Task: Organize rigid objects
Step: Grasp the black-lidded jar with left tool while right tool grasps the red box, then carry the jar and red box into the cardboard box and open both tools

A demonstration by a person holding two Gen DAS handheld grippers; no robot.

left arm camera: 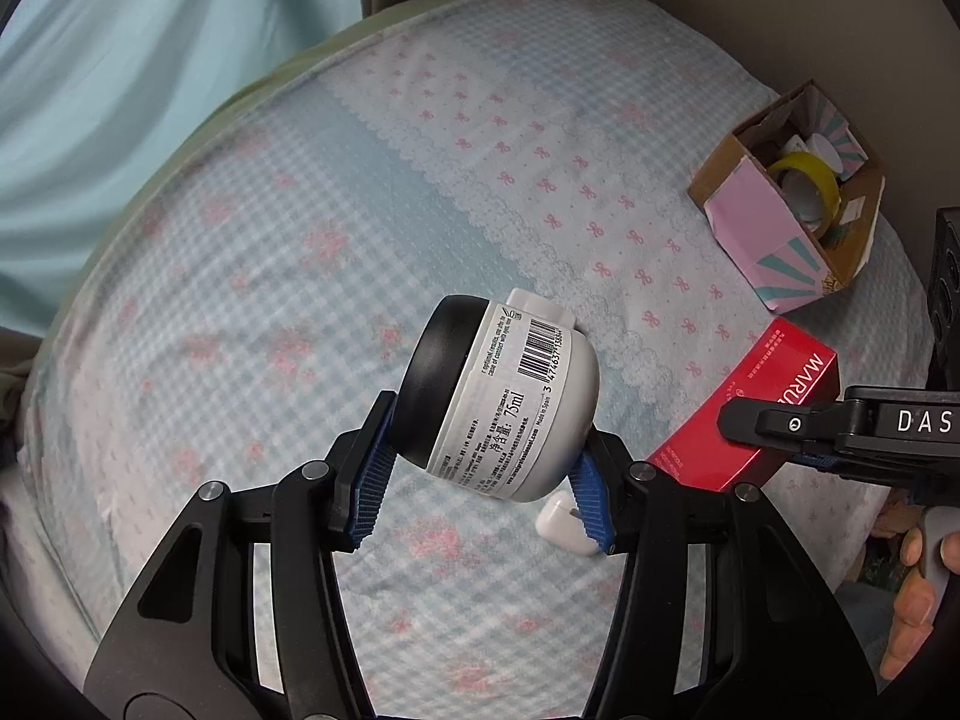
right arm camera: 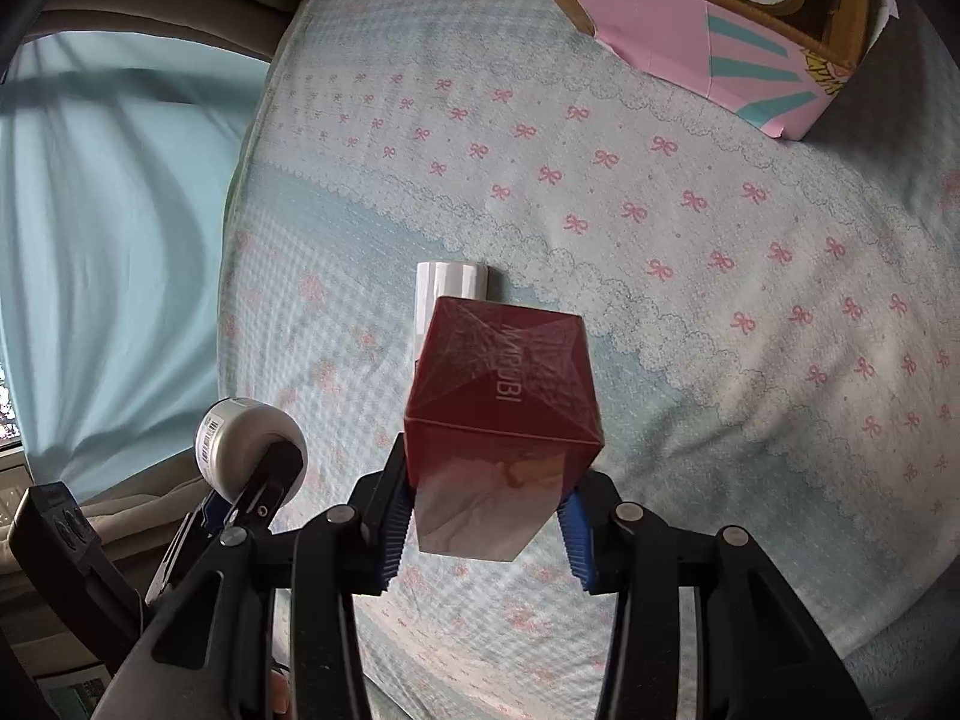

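A: Starting at the left, what has the left gripper [left arm camera: 480, 474] got?

B: A white cream jar [left arm camera: 510, 396] with a black lid, lying on its side between the blue pads, clamped lid-side and base-side. It hangs clear above the bedsheet [left arm camera: 300, 210]. The label faces the camera, barcode uppermost.

A: Anything under it?

B: A small white earbud case [left arm camera: 561, 525] lies on the sheet, partly hidden behind the right-hand finger. A white tube [left arm camera: 537, 305] peeks out from behind the jar's top edge.

A: And further right?

B: The right gripper [right arm camera: 486, 525] is closed on a red carton [right arm camera: 501, 396], gripped near its lower end, lifted off the sheet. From its own camera the carton stands almost end-on, cellophane glinting, with the white tube lying flat on the sheet just behind it.

A: The two grippers, are they close?

B: Near each other, not touching. In the right wrist view the jar sits low on the left.

A: Far right?

B: An open cardboard box [left arm camera: 792, 210] with pink and teal sides stands on the sheet near the wall, well apart from both grippers. Inside sits a yellow tape roll [left arm camera: 807, 180] among other bits I cannot make out.
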